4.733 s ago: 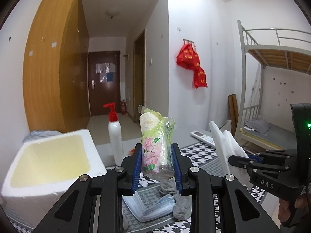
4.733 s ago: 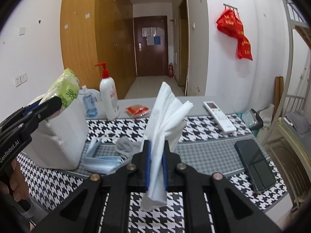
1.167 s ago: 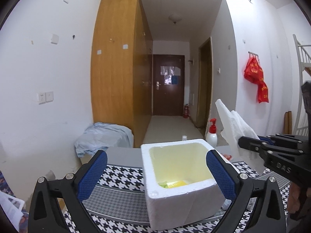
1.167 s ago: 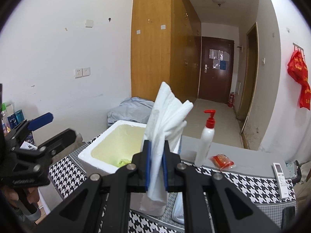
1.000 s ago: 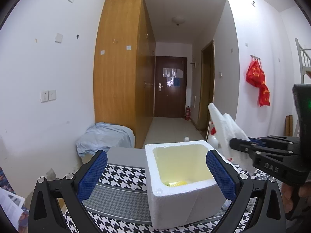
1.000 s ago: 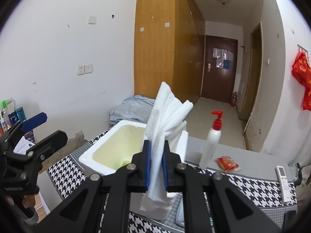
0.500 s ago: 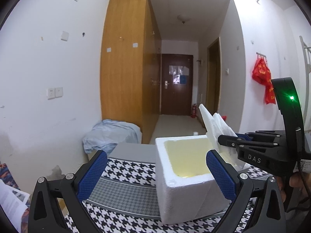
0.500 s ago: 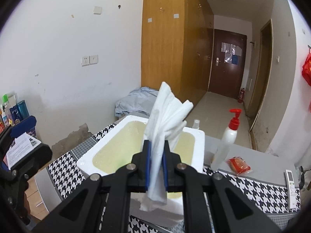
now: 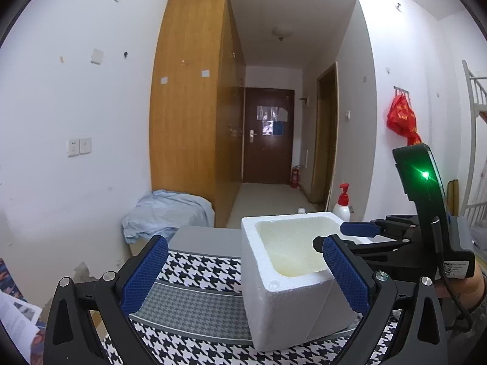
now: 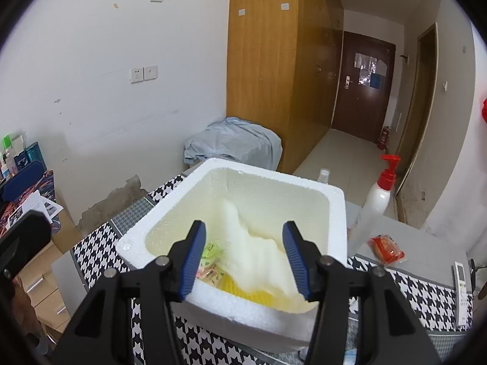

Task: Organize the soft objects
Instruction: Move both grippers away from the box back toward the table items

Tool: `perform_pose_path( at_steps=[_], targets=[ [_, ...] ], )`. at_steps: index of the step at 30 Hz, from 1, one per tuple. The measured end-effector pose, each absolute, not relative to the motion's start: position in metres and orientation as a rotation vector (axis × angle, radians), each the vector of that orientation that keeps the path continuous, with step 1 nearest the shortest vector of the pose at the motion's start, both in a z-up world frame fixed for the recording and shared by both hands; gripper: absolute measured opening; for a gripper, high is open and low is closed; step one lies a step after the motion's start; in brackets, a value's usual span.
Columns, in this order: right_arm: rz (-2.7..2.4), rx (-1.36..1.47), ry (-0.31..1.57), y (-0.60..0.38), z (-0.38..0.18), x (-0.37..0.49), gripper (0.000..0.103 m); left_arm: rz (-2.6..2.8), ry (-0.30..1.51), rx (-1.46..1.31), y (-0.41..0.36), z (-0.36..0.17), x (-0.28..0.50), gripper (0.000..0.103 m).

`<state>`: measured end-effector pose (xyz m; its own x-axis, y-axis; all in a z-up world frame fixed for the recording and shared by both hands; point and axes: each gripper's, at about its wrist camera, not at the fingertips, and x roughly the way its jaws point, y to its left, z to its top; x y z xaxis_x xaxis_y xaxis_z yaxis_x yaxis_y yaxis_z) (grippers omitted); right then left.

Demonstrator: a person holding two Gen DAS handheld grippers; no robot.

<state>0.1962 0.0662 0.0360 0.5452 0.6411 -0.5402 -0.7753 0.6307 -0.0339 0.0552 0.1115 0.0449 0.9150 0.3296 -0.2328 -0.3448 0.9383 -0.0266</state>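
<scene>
Right wrist view looks down past the black-and-white houndstooth surface (image 10: 100, 249) into the white, square polystyrene foam box (image 10: 274, 182), where the crumpled white tissue paper (image 10: 255, 258) is blurred, apparently dropping in. Half a second ago that tissue stood pinched upright between the blue pads; now the right gripper (image 10: 243, 255) has let it go, its jaws opening to about half width with nothing pressed between them, the tissue lying below and beyond them. It lands on a small, floral-printed, green and pink soft packet (image 10: 210, 261) already at the bottom. I judge this item as good as sorted, so the right hand is free to fetch another.

That gripper tilts downward over the box's near rim. From the left wrist view, the left gripper (image 9: 243, 276) sits nearly level beside the box, jaws spread wide and empty, while the right one reaches in over the box's far side.
</scene>
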Motion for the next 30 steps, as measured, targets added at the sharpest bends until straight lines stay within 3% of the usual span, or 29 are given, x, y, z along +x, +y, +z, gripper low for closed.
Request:
perform_pose_path(
  at_steps=[5,9,14,16,18,30],
  targets=[
    [0.834,-0.254,0.496,0.054,0.041,0.192,0.059,0.344,0.237,-0.059,0.113,0.043,0.056,0.102],
    [0.832,-0.216,0.46,0.035,0.046,0.183,0.07,0.315,0.25,-0.086,0.113,0.038,0.054,0.102],
    [0.808,-0.173,0.406,0.004,0.05,0.168,0.072,0.279,0.257,-0.109,0.105,0.029,0.05,0.102],
    [0.811,-0.15,0.379,-0.009,0.049,0.161,0.092,0.276,0.25,-0.117,0.1,0.027,0.048,0.102],
    [0.8,-0.113,0.348,-0.023,0.047,0.156,0.102,0.265,0.237,-0.115,0.094,0.025,0.045,0.102],
    [0.684,-0.082,0.341,-0.071,0.029,0.15,0.102,0.231,0.197,-0.085,0.061,0.015,0.052,0.102]
  ],
)
